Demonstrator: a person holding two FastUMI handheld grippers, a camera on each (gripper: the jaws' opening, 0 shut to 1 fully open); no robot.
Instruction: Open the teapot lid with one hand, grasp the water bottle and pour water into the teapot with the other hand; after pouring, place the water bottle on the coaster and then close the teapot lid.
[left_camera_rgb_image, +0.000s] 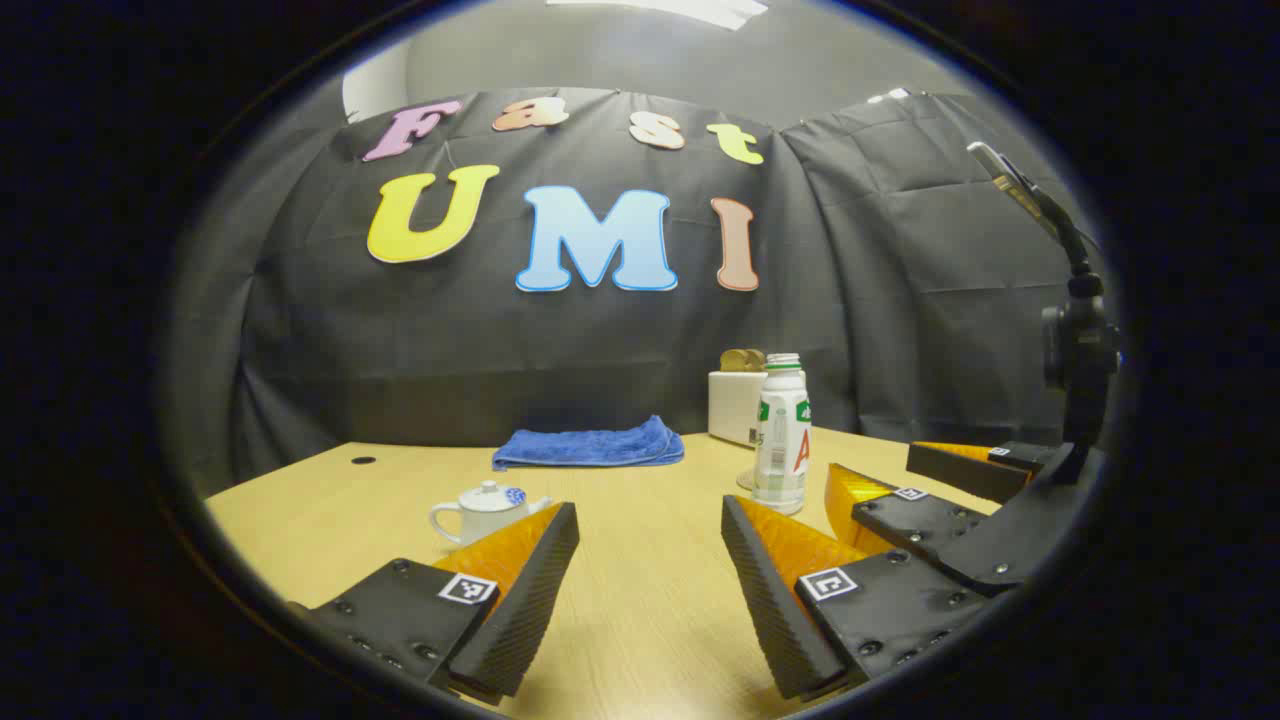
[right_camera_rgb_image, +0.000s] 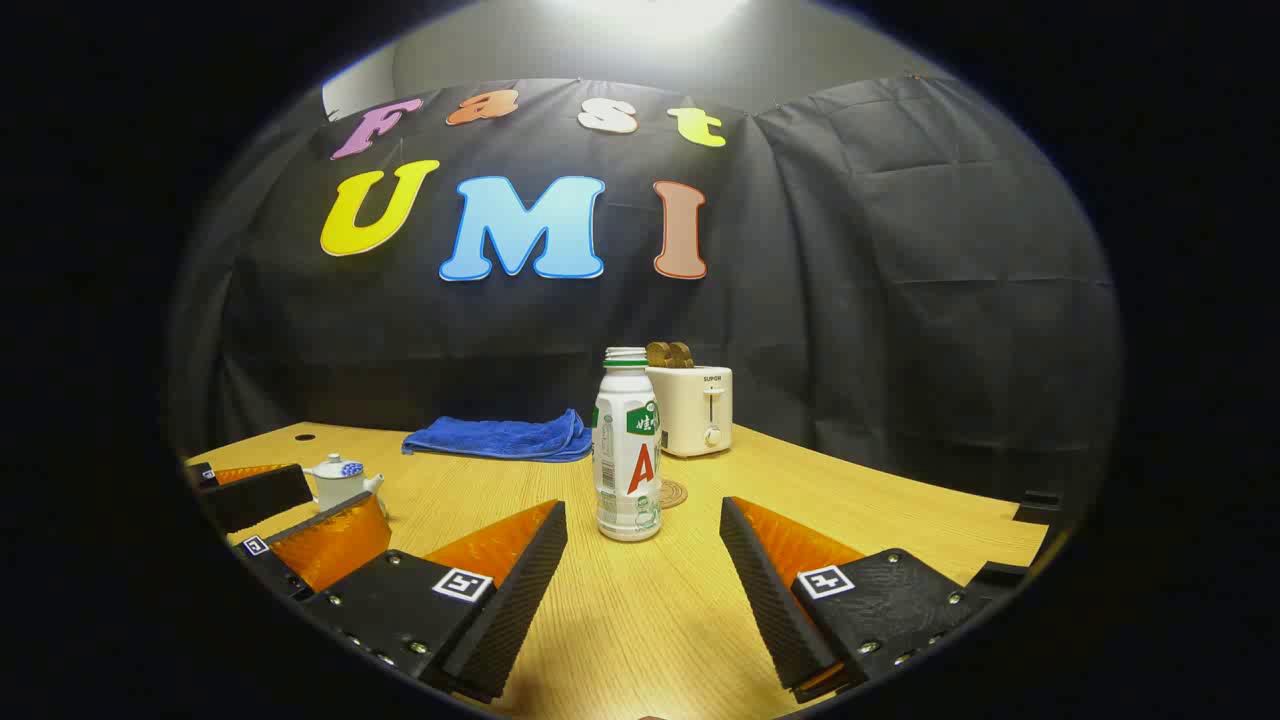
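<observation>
A white teapot (left_camera_rgb_image: 485, 510) with its lid on stands on the wooden table (left_camera_rgb_image: 650, 540), just beyond my left gripper's left finger. My left gripper (left_camera_rgb_image: 648, 590) is open and holds nothing. The white water bottle (left_camera_rgb_image: 782, 430) stands upright farther right. In the right gripper view the bottle (right_camera_rgb_image: 628, 450) stands a little ahead of my open right gripper (right_camera_rgb_image: 645, 585), slightly left of centre. A round woven coaster (right_camera_rgb_image: 672, 492) lies just behind the bottle. The teapot (right_camera_rgb_image: 338, 480) is far left, behind the left gripper's fingers (right_camera_rgb_image: 335, 535).
A folded blue towel (left_camera_rgb_image: 590, 445) lies at the back of the table. A white toaster (right_camera_rgb_image: 692, 408) with bread in it stands behind the bottle. The right gripper's fingers (left_camera_rgb_image: 915, 515) lie to the right, with a black mount (left_camera_rgb_image: 1078, 340) rising above them.
</observation>
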